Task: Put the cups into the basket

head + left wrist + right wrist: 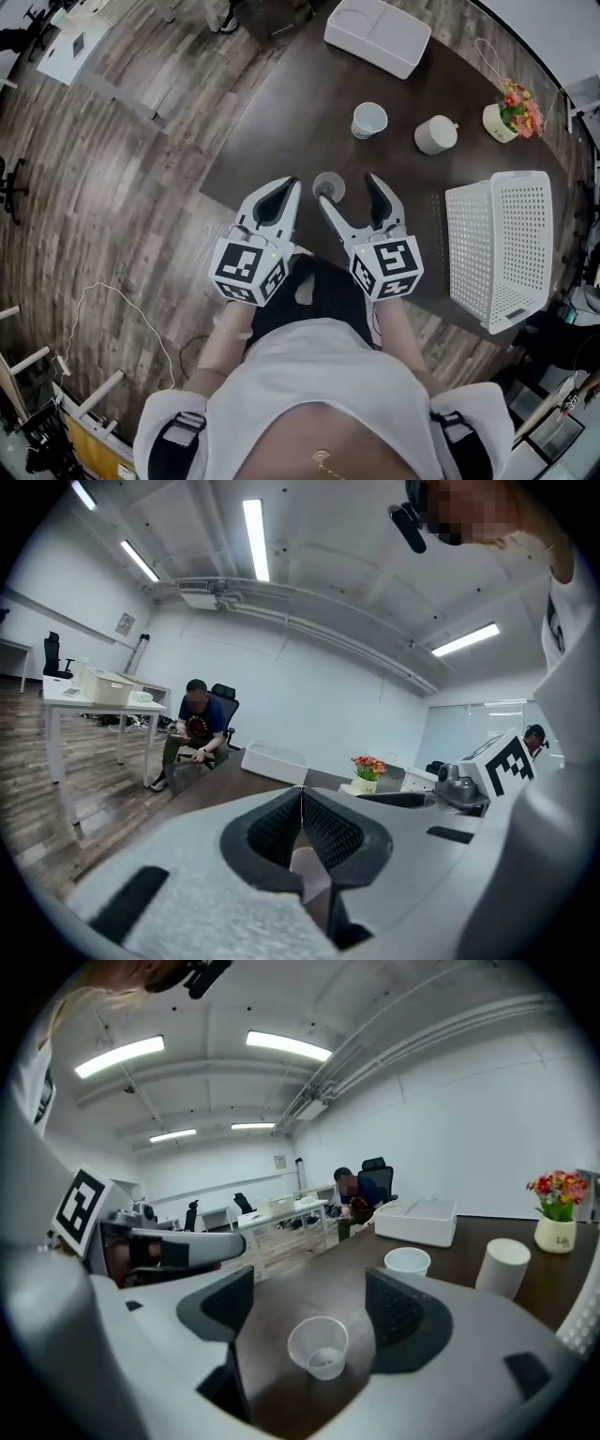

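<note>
Three cups sit on the table, none yet in the basket.
Nearest, the clear cup stands upright between the right gripper's wide-spread jaws, untouched; the left gripper is pinched closed on nothing. Best to centre the cup and close gently — its thin wall looks easy to crush — then carry it to the basket at four o'clock. Two white cups wait at one and two o'clock.
</note>
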Tool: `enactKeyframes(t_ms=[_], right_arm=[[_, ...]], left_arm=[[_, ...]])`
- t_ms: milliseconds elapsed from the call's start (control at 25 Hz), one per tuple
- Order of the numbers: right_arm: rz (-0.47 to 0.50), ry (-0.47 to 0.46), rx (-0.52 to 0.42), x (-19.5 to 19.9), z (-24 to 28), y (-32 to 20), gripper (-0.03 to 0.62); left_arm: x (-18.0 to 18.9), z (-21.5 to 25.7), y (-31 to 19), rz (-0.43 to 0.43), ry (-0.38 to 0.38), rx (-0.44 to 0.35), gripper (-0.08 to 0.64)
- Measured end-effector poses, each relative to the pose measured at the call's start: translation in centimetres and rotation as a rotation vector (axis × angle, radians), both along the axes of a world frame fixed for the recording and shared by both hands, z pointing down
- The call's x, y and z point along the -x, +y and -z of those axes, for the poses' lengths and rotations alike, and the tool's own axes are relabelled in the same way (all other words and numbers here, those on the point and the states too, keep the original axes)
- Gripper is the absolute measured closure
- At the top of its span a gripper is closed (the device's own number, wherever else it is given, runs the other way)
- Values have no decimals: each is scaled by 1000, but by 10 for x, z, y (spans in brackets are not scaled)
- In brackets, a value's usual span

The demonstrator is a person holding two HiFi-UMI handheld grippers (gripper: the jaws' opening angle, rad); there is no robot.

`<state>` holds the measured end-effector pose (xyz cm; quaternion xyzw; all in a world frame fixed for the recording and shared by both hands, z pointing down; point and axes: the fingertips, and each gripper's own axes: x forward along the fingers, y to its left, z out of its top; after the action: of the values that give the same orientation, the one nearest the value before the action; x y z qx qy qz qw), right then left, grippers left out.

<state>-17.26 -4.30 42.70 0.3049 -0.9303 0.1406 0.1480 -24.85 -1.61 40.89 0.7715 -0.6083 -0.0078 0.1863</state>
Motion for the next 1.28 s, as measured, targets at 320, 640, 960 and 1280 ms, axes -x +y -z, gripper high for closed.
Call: enactKeyframes(t_ms=[320, 640, 960, 1280], right_arm=[[84, 217, 50, 25, -74, 3, 239], [77, 299, 83, 31, -112, -8, 241], [57, 314, 64, 30, -116, -6, 255], [-66, 258, 49, 4, -80, -3, 255]], left_arm=[[15, -46, 8, 42, 56, 88, 549], [28, -69, 10, 66, 67, 129, 549], [24, -72, 10, 40, 51, 132, 549], [3, -54, 10, -59, 79, 105, 549]])
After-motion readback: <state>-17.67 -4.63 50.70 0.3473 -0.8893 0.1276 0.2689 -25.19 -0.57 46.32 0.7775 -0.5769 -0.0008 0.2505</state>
